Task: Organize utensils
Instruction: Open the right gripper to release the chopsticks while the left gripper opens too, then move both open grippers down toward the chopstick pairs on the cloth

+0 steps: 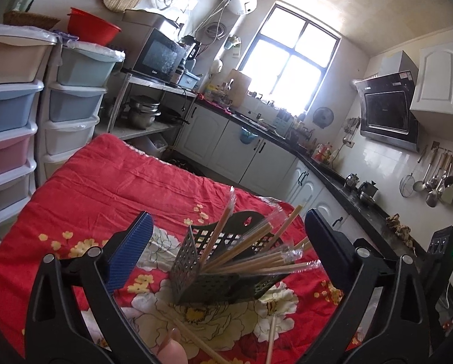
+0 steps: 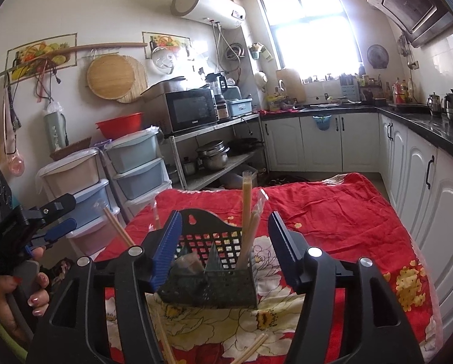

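A black perforated utensil holder [image 1: 226, 276] stands on the red floral cloth [image 1: 111, 182]. Several wrapped wooden chopsticks [image 1: 253, 257] lean out of it toward the right. My left gripper [image 1: 226, 215] is open wide, with the holder in front of it between the fingers, untouched. In the right wrist view the holder [image 2: 208, 285] sits between the fingers of my open right gripper [image 2: 225, 214]; a gap shows on its right side. Chopsticks [image 2: 246, 209] stand upright in it. The left gripper [image 2: 70, 212] shows at the left edge, held by a hand [image 2: 35, 300].
Loose chopsticks [image 1: 196, 342] lie on the cloth near me, more [image 2: 253, 348] in the right wrist view. Plastic drawer towers [image 1: 72, 106] stand left of the table, a shelf with pots [image 2: 214, 157] behind it. White cabinets under a dark counter [image 2: 423, 127] run along the right.
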### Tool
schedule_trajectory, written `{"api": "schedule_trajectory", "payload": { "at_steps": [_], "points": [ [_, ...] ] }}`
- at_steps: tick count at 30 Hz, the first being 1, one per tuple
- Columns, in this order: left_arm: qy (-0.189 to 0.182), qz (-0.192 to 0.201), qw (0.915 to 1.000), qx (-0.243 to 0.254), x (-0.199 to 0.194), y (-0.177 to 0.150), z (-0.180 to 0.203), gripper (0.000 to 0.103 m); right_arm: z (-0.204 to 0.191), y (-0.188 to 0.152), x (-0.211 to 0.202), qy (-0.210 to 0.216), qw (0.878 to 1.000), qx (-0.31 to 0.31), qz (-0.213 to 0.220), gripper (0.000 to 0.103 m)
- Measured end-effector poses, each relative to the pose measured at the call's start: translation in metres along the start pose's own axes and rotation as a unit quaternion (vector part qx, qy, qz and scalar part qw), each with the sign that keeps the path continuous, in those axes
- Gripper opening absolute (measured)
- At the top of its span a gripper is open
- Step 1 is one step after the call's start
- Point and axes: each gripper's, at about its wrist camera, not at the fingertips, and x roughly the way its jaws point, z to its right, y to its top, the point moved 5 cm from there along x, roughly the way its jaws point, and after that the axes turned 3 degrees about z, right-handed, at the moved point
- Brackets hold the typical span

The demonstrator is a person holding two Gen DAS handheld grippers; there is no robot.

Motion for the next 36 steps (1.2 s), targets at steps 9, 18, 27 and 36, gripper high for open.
{"api": "schedule_trajectory", "payload": {
  "at_steps": [9, 18, 27, 36],
  "points": [
    [0.005, -0.025, 0.9997, -0.006, -0.004, -0.019, -0.008, 0.092, -0.005, -0.020, -0.006, 0.006, 1.000, -0.003, -0.027, 0.059],
    [0.016, -0.063, 0.9978, -0.012, 0.003, -0.044, -0.017, 0.092, -0.006, -0.050, -0.002, 0.005, 0.998, -0.001, -0.069, 0.060],
    [0.031, -0.088, 0.9954, -0.022, 0.006, -0.062, -0.030, 0.092, -0.007, -0.073, 0.002, 0.007, 0.995, -0.001, -0.103, 0.060],
    [0.039, -0.115, 0.9924, -0.020, 0.008, -0.079, -0.033, 0.092, -0.015, -0.095, 0.006, 0.015, 0.990, -0.005, -0.139, 0.060]
  ]
}}
